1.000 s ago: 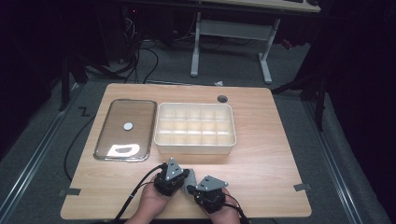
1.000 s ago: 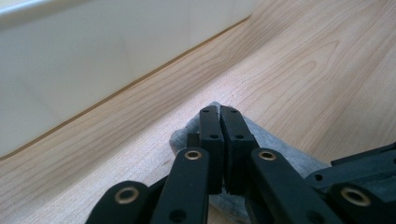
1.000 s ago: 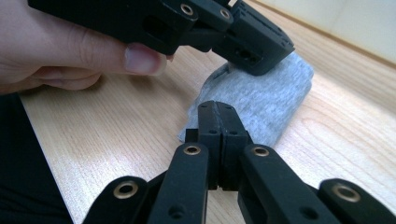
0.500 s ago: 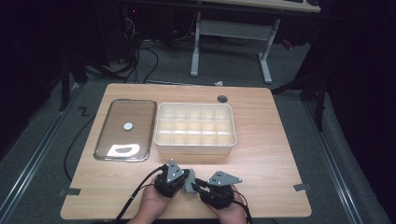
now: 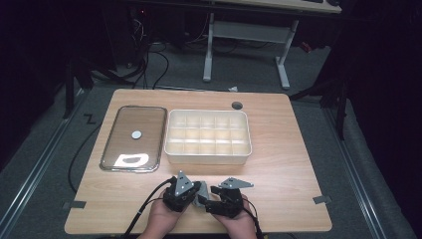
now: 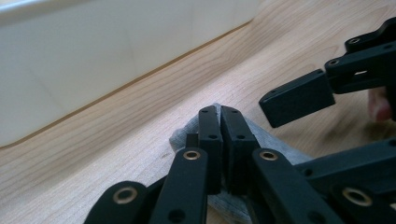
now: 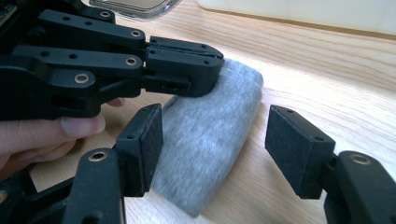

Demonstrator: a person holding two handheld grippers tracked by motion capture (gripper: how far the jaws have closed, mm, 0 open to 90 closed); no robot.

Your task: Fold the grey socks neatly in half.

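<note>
Left gripper (image 5: 198, 191): jaws closed on one end of the grey folded cloth (image 7: 212, 135), pinching its fabric. Right gripper (image 7: 212, 149): jaws have just been opening and stand wide apart, one pad on either side of the cloth, neither pad pressing on it. The cloth lies flat on the wooden table (image 5: 288, 164), at the near edge, in front of the white divided tray (image 5: 207, 135) and well apart from it. Both hands meet there, grippers tip to tip. A clear lid (image 5: 134, 137) with a round knob lies just left of the tray, beside it. A dark round grommet (image 5: 237, 105) sits behind the tray near its right rear corner
</note>
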